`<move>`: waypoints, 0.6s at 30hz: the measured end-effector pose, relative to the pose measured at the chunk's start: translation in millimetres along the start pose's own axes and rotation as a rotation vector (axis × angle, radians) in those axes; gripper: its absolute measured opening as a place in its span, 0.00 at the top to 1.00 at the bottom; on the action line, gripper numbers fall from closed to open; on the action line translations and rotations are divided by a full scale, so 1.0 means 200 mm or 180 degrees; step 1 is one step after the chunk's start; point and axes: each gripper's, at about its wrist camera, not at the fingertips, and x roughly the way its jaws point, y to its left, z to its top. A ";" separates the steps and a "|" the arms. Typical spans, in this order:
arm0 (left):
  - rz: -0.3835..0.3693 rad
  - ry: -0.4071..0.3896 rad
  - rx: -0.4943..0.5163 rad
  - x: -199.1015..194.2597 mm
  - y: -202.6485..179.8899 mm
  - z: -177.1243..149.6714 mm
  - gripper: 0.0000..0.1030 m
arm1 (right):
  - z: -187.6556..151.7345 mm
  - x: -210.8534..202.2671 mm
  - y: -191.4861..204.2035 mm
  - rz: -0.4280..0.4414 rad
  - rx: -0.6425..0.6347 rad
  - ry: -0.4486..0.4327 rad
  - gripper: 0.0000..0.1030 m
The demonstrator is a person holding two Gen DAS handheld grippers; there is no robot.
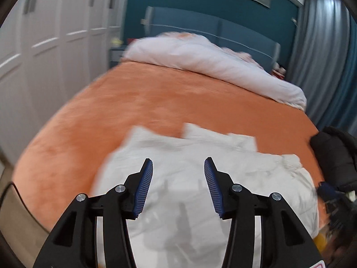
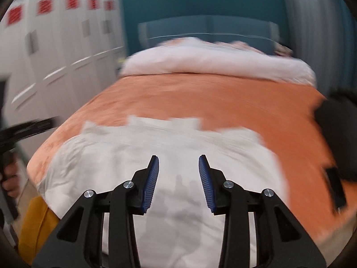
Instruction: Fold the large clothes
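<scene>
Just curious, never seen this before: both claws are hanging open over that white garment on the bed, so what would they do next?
Probably lower both and pinch an edge: left gripper and right gripper are open, empty, above the white garment, which lies rumpled.

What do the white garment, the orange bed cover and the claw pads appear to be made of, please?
The white padded garment looks like smooth, faintly shiny synthetic shell fabric, puffy and softly creased. The orange bed cover looks matte and fuzzy, probably fleece or plush, though blur hides the weave. The blue ribbed pads of the left claw look like moulded rubber or plastic.
</scene>
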 end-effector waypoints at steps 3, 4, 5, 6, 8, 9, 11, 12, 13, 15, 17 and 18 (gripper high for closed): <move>-0.0006 0.0251 0.0161 0.29 -0.16 -0.03 0.54 | 0.00 0.25 0.16 0.0129 -0.0239 0.0201 0.72; 0.0075 0.0291 0.0212 0.36 -0.18 -0.05 0.54 | -0.03 0.31 0.18 0.0114 -0.0265 0.0270 0.72; 0.0213 0.0351 0.0258 0.44 -0.20 -0.08 0.54 | -0.05 0.39 0.18 0.0064 -0.0278 0.0371 0.72; 0.0316 0.0432 0.0309 0.52 -0.18 -0.11 0.54 | -0.07 0.47 0.16 0.0010 -0.0282 0.0481 0.73; 0.0404 0.0498 0.0402 0.64 -0.15 -0.19 0.50 | -0.17 0.59 0.11 0.0008 -0.0279 0.0643 0.74; 0.0450 0.0451 0.0495 0.66 -0.16 -0.23 0.48 | -0.20 0.61 0.12 0.0026 -0.0302 0.0621 0.74; 0.0568 0.0407 0.0632 0.69 -0.17 -0.26 0.48 | -0.24 0.62 0.13 -0.0033 -0.0375 0.0628 0.74; 0.0615 0.0381 0.0647 0.71 -0.17 -0.28 0.48 | -0.25 0.64 0.15 -0.0070 -0.0426 0.0633 0.74; 0.0639 0.0371 0.0629 0.73 -0.18 -0.29 0.48 | -0.25 0.65 0.17 -0.0086 -0.0449 0.0632 0.74; 0.0695 0.0335 0.0621 0.75 -0.18 -0.32 0.47 | -0.27 0.65 0.17 -0.0097 -0.0467 0.0628 0.74; 0.0790 0.0310 0.0701 0.75 -0.21 -0.35 0.47 | -0.28 0.64 0.19 -0.0111 -0.0481 0.0639 0.74; 0.0804 0.0310 0.0718 0.75 -0.22 -0.34 0.47 | -0.28 0.63 0.20 -0.0113 -0.0476 0.0655 0.74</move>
